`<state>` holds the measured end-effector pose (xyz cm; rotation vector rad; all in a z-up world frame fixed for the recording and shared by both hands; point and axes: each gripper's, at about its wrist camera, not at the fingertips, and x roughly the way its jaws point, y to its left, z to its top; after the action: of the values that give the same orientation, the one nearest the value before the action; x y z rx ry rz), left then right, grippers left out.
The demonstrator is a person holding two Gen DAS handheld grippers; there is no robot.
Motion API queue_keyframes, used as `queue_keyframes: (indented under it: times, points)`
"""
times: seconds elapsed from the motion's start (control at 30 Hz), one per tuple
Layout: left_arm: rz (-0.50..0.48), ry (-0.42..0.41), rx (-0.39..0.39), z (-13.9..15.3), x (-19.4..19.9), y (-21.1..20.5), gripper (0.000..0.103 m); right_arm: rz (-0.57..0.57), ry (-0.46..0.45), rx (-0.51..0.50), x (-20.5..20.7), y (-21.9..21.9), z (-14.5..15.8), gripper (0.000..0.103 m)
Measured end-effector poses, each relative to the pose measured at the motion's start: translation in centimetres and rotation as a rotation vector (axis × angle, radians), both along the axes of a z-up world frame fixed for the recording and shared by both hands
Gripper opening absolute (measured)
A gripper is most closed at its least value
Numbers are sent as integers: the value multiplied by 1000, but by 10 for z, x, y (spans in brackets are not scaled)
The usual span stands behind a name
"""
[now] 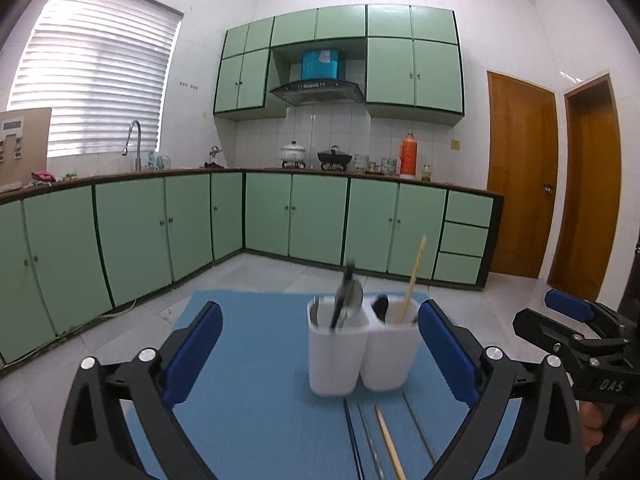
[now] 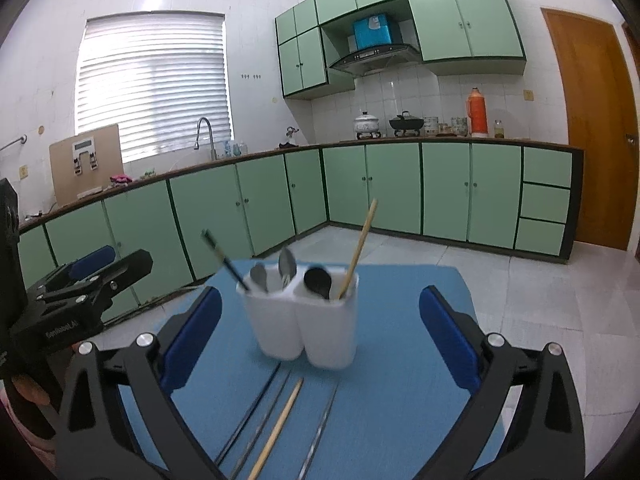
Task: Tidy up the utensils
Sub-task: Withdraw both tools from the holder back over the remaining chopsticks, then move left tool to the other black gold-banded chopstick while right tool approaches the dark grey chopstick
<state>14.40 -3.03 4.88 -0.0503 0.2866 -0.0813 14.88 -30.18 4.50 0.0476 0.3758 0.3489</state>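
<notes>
Green-cabinet kitchen [image 2: 444,188], blue mat [image 2: 400,320] w/ holder [image 2: 304,328]; both grippers [image 1: 320,344] [image 2: 320,336] wide, seemingly empty.

White two-compartment holder [image 2: 306,320] upright with spoons, wooden chopstick [image 2: 358,248], loose chopsticks [image 2: 276,428] in front

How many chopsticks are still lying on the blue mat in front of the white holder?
4, side by side before the white holder: a black chopstick leftmost, a metal one, the wooden chopstick, then another metal one. Their near ends are hidden behind the gripper frame.
</notes>
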Motion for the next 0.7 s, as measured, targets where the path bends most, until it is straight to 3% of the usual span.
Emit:
queue_keyframes:
  times: [0.5, 0.7]
  points:
    - [33, 175, 9, -93, -58, 11, 97, -91, 156, -57, -71, 5, -101, 96]
    - [56, 211, 29, -125, -77, 13, 97, -133, 157, -81, -93, 9, -129, 96]
